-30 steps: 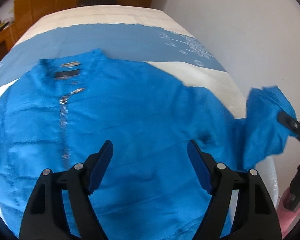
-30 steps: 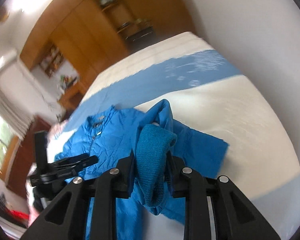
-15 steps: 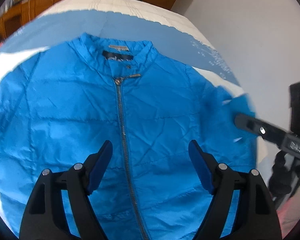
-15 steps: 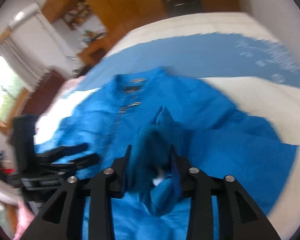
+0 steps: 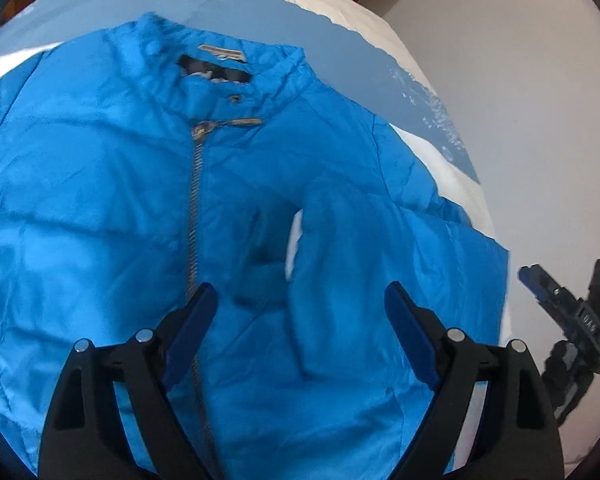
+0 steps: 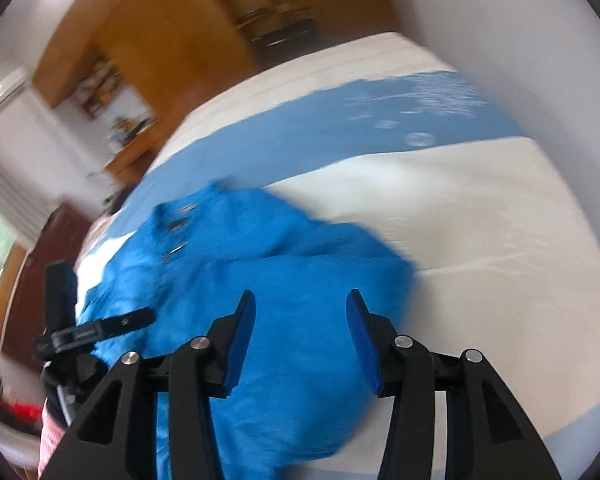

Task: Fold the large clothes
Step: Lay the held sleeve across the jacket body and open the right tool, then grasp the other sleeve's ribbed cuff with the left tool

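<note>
The blue jacket (image 5: 100,208) lies front-up on the bed (image 6: 480,216), zipped, with its stand-up collar (image 5: 220,60) toward the far end and a dark label inside the neck. Its zipper (image 5: 194,208) runs straight down the chest, the metal pull lying sideways just below the collar. 1 sleeve (image 5: 340,280) is folded in over the chest, lying beside the zipper on the right of the left wrist view, its darker knit cuff (image 5: 260,280) resting on the body panel. A thin strip of white shows in the gap between cuff and sleeve.

The left gripper (image 5: 300,304) hangs above the lower chest with its jaws spread wide and nothing between them; the cuff sits under the gap, apart from both pads. The right gripper (image 6: 302,312) is above the jacket's edge nearest the wall, jaws parted and released, the cloth lying below them and not pinched. In the left wrist view the right gripper shows off the bed's side, clear of the fabric.

The bed cover is white with a wide blue band (image 6: 340,128) crossing it beyond the collar. A plain white wall (image 5: 520,100) runs along one side, and wooden cabinets (image 6: 160,48) stand past the bed's far end, blurred.
</note>
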`<state>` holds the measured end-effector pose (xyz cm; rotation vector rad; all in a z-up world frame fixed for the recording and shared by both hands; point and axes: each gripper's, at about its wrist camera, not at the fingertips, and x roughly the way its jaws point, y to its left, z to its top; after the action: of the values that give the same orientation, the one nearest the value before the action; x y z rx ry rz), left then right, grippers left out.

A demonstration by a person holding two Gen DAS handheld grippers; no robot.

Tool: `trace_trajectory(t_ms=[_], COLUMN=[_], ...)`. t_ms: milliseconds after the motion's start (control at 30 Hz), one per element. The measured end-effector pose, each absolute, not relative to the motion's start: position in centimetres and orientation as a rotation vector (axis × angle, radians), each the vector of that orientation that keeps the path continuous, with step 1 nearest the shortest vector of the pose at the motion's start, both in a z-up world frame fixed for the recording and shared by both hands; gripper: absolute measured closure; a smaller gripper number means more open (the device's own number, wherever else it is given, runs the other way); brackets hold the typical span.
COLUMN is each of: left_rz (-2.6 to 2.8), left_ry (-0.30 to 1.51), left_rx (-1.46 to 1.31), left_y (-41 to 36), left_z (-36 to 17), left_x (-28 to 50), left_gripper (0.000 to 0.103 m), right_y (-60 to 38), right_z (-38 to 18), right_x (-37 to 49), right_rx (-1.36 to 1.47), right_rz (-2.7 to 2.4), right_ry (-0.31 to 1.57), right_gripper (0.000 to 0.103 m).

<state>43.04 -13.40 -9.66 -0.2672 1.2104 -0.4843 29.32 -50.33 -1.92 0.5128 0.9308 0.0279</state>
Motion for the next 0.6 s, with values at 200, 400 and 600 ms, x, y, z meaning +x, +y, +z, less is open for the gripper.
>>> trace_trajectory(t_ms=[200,400,600], left_rz=[-0.495,-0.383,-0.180], left_ry=[1.152,0.934,0.831], left_rx=[-0.252,-0.267,-0.251], left_y=[-15.5,-11.2,-4.0], left_z=[-9.7,-5.1,-2.2], left_x=[43.4,41.7,40.8], left_gripper=[0.087,0.089,0.089], right_y=[-53.4,-54.4,-50.6], right_z=[-3.2,-3.8,-5.1], right_x=[29.7,29.8,31.6], right_rx=[0.593,0.666,0.642], right_rz=[-0.015,0.019,0.150], right_ry=[0.929,0.901,0.961], right_gripper=[0.055,0.055,0.055])
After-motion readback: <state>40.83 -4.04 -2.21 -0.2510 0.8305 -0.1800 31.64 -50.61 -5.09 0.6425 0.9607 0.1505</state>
